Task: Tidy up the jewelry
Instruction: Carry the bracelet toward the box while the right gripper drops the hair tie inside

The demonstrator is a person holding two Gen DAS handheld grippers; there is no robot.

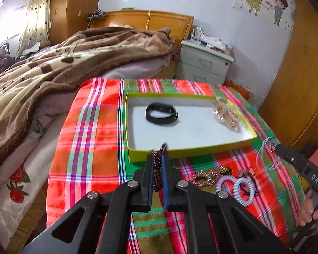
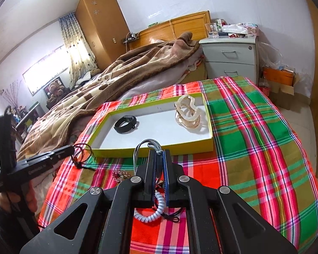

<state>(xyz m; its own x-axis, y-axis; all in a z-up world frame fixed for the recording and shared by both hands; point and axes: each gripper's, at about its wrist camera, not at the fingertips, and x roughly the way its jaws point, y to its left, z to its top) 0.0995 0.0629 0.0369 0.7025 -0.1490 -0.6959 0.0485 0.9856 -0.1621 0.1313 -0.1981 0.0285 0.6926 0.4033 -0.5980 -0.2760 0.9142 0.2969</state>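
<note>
We have the left gripper (image 1: 158,165) clamped tight on the dark beaded bracelet (image 1: 158,169), with the yellow-rimmed tray (image 1: 193,150) straight ahead at frame centre, its long side crosswise, while the right gripper (image 2: 158,160), pinching a pale blue cord loop (image 2: 137,148), hangs equally near.

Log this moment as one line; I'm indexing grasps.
left gripper: shut on dark red beaded bracelet | right gripper: shut on pale blue cord loop | yellow-rimmed tray: black wristband, gold bangles
</note>
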